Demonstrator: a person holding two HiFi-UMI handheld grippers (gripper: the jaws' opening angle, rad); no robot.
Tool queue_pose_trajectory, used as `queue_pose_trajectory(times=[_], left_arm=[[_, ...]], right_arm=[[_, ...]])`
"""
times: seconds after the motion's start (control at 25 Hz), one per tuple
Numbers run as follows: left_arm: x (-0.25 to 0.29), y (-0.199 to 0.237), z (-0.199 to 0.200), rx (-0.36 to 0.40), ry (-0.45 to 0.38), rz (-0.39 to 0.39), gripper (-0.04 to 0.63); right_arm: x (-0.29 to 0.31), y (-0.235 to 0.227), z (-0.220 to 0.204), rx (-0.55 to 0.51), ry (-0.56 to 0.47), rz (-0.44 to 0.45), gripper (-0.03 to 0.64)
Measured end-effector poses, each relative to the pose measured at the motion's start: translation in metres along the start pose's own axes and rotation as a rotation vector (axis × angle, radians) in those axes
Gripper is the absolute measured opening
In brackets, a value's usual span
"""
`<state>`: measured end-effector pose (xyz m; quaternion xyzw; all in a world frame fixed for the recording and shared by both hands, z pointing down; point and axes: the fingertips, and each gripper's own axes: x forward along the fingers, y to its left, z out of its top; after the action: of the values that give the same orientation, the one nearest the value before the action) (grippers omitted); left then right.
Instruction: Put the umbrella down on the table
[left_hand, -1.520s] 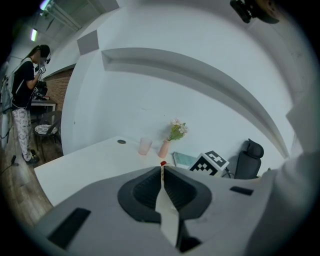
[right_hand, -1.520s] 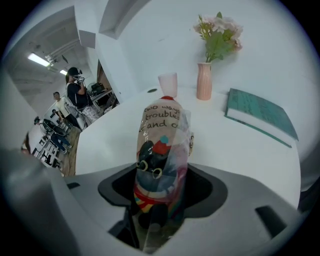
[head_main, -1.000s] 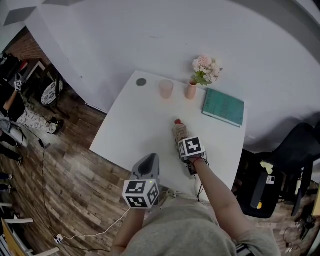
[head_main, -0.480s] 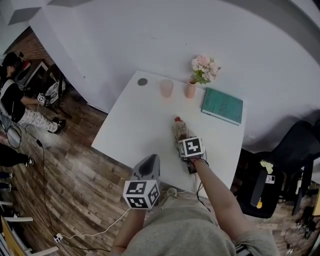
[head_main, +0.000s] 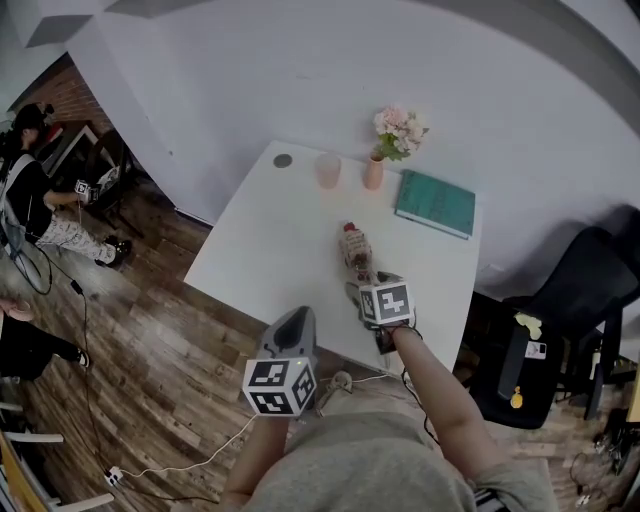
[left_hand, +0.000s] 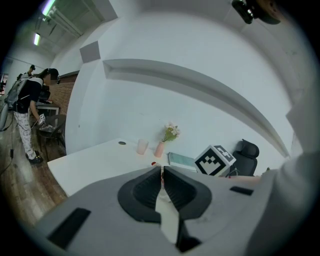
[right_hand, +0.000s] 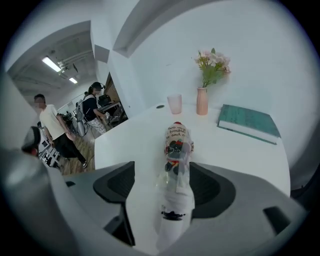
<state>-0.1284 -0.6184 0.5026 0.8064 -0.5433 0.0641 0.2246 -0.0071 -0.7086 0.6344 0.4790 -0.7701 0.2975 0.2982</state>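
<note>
The folded umbrella (head_main: 354, 249), in a clear printed sleeve with a red tip, lies flat on the white table (head_main: 265, 240), pointing away from me. In the right gripper view the umbrella (right_hand: 176, 150) runs lengthwise under the gap of my right gripper (right_hand: 162, 186). Its jaws have just been opening and stand wide, with the pads clear of the umbrella's sides. From the head view the right gripper (head_main: 362, 288) hovers over the umbrella's near end. My left gripper (head_main: 297, 320) hangs off the table's near edge, jaws together and empty, as its own view (left_hand: 161, 176) confirms.
Along the table's far edge stand a pink cup (head_main: 328, 171), a pink vase with flowers (head_main: 373, 173), a green book (head_main: 434, 203) and a small dark disc (head_main: 283, 160). A black chair (head_main: 580, 290) is to the right, and people stand at far left (head_main: 30, 195).
The right gripper has let go of the umbrella, spread its jaws, and lifted back toward me. The umbrella stays lying on the table. The left gripper has shifted slightly.
</note>
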Motion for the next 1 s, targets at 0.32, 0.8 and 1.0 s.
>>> queue_pose_trajectory(times=[0.32, 0.8, 1.0], left_arm=[[-0.039, -0.011, -0.014, 0.005, -0.015, 0.007, 0.018], [-0.102, -0.029, -0.034, 0.016, -0.046, 0.01, 0.018], [-0.128, -0.033, -0.048, 0.018, -0.048, 0.015, 0.018]], right_arm=[[-0.055, 0.037, -0.011, 0.004, -0.102, 0.063, 0.318], [-0.136, 0.088, -0.044, -0.023, -0.223, 0.093, 0.198], [-0.164, 0.103, -0.066, -0.042, -0.259, 0.073, 0.123]])
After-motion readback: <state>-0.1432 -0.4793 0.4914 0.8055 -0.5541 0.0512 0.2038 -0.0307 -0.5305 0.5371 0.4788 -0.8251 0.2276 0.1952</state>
